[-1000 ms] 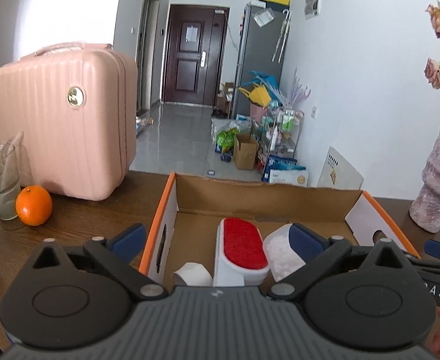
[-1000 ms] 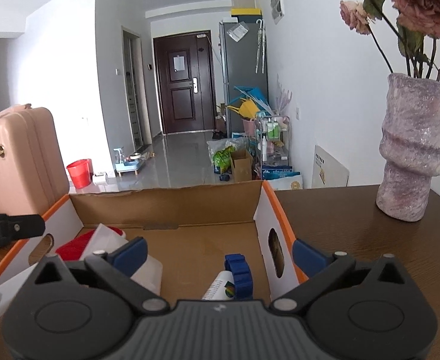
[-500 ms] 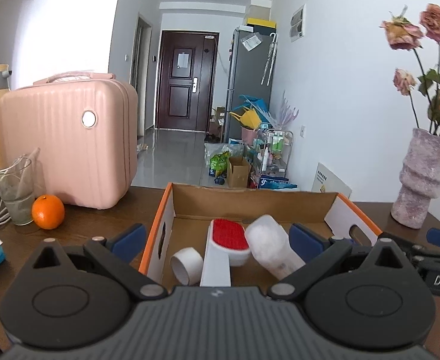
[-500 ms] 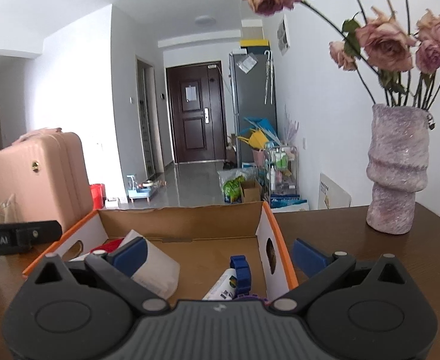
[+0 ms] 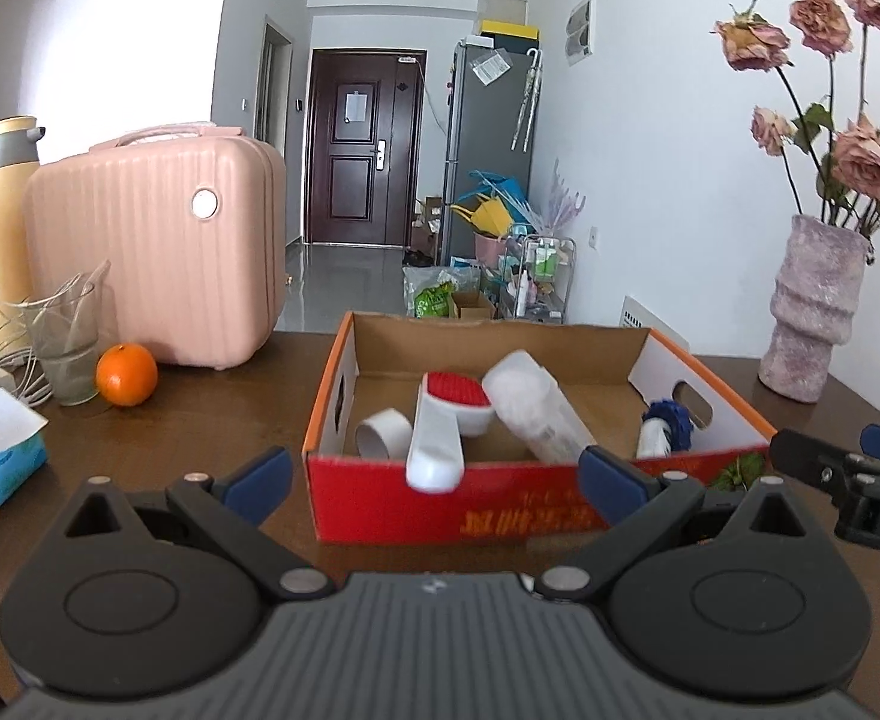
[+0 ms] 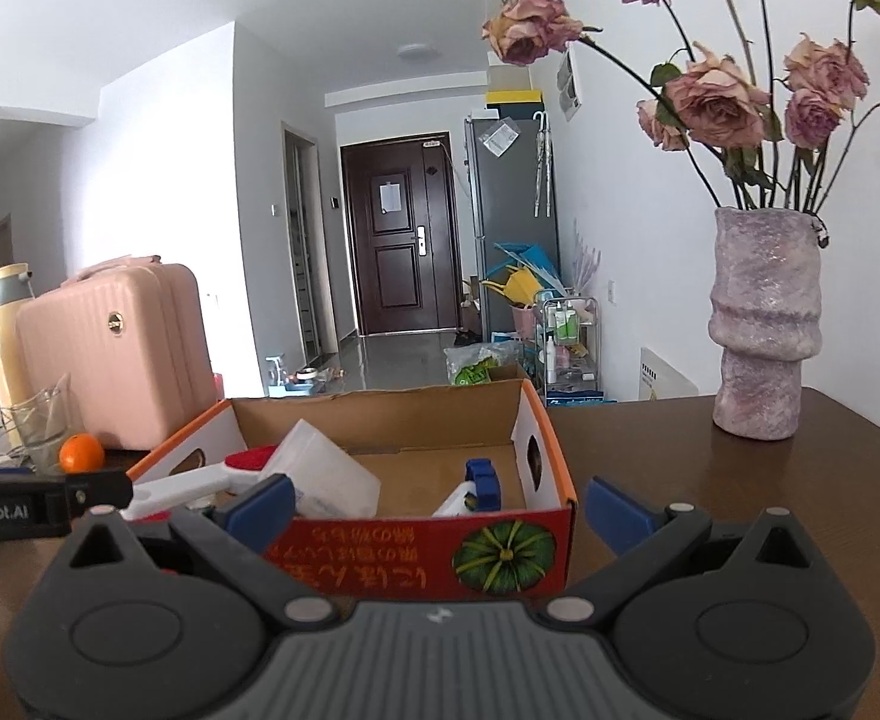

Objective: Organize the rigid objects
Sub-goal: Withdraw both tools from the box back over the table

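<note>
cardboard box (image 5: 517,504) on the table, holding lint brush (image 5: 448,420), tape roll (image 5: 383,433), clear container (image 5: 535,408), blue-capped bottle (image 6: 475,489). left gripper (image 5: 434,477) and right gripper (image 6: 440,507) both spread wide, empty, short of the box. looks like between placements; next calls for finding another loose item.

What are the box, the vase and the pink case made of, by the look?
Box: corrugated cardboard, brown inside, printed red outside, raw cut edges.
Vase: probably ceramic or stone; rough, mottled mauve, matte.
Pink case: likely hard plastic; ribbed shell, soft sheen.
</note>
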`<state>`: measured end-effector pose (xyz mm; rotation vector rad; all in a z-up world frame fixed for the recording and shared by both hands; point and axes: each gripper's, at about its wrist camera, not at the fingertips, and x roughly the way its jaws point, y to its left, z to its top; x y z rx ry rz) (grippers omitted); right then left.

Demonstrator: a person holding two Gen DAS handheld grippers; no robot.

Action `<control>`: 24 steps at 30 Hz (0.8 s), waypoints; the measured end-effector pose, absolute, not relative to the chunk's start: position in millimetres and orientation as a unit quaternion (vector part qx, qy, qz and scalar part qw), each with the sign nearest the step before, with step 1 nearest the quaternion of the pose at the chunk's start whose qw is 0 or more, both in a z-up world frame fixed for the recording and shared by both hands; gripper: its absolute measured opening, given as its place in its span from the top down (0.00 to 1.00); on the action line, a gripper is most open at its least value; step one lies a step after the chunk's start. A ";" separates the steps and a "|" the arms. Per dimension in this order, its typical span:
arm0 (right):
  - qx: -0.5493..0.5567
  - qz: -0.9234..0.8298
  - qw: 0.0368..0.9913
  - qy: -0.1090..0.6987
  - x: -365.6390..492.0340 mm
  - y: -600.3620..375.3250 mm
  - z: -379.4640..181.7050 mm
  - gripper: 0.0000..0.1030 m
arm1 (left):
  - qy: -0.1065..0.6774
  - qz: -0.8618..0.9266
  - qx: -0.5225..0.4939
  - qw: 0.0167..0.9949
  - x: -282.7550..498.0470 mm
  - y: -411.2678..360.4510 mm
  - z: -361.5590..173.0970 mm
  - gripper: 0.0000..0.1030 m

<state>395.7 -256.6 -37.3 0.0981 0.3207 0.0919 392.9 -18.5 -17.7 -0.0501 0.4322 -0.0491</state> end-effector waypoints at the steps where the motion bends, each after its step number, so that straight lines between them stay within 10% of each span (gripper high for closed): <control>1: 0.049 0.047 0.985 0.159 391.4 -256.7 -37.8 0.00 | 0.215 -0.025 -0.024 0.976 388.4 -18.3 -18.3 0.00; 24: 0.010 0.063 0.980 0.188 325.0 -238.0 -60.9 0.02 | 0.244 -0.029 -0.023 0.969 324.9 -4.1 -33.0 0.00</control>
